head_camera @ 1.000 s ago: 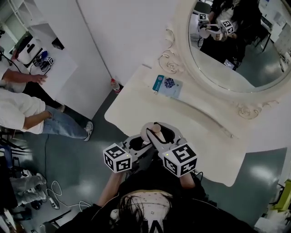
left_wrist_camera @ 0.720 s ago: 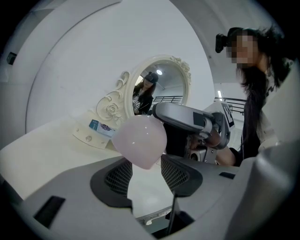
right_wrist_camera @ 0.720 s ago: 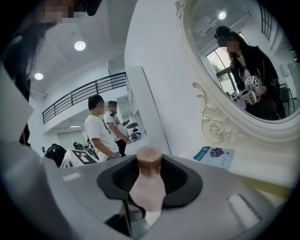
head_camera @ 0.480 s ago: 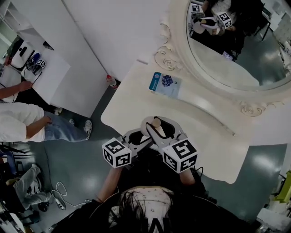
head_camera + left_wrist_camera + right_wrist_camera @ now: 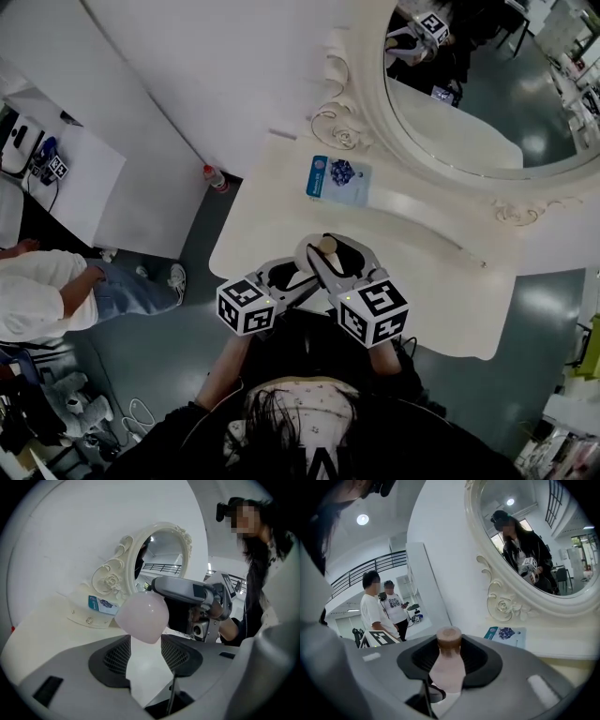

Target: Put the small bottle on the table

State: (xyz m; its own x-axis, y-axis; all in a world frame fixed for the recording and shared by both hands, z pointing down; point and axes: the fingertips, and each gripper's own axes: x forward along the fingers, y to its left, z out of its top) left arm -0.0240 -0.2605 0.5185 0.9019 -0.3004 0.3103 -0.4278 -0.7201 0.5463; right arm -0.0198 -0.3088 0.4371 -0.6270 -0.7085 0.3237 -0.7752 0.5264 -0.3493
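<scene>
The right tool (image 5: 328, 251) clamps the small bottle (image 5: 448, 667) over the near edge of the worktop (image 5: 441, 300), while the left tool (image 5: 146, 644), jaws apart, sits just beside the bottle's pink body.

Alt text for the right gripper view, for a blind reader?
The right hand-held gripper grips a small bottle, pink with a brown cap, between its jaws. Behind it an ornate white mirror rises over a table with a blue packet; two people stand far off at left.

small bottle (image 5: 448, 666), pink, brn cap, gripped
</scene>
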